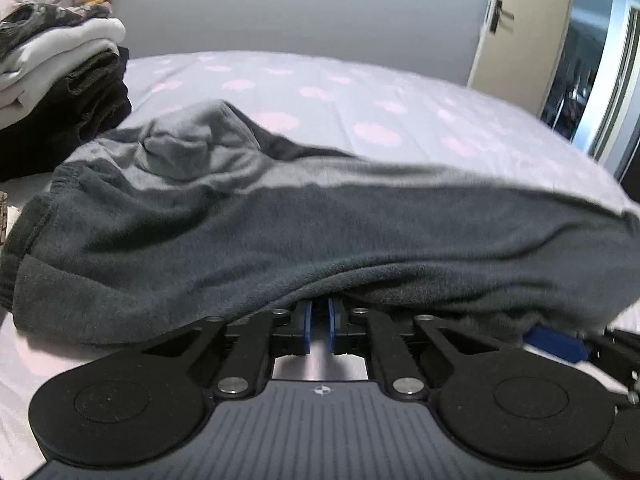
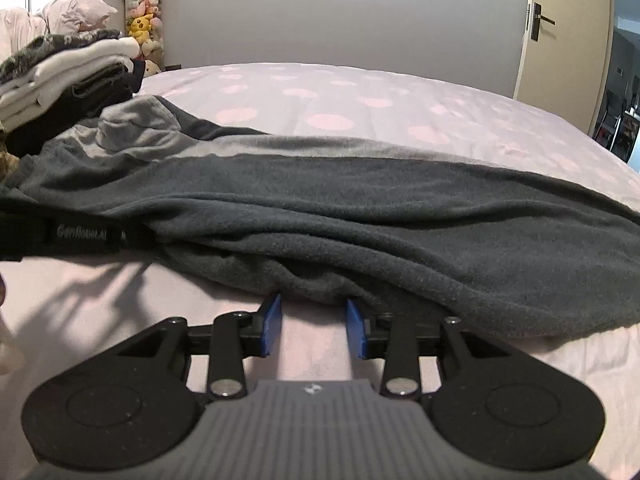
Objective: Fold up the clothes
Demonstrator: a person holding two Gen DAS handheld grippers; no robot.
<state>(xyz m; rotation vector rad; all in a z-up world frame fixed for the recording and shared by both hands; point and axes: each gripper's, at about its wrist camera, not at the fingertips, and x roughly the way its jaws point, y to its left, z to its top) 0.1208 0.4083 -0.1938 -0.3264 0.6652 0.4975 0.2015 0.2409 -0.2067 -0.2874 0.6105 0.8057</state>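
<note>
Dark grey fleece garment lies crosswise on the bed, lighter grey lining turned up along its far side. Left gripper: jaws nearly together, fleece hem draped over the tips; whether they pinch cloth is hidden. Right gripper: jaws part-open, tips at the near hem, not clamping. Folded clothes stack rear left, plush toys behind it. Door at right.
</note>
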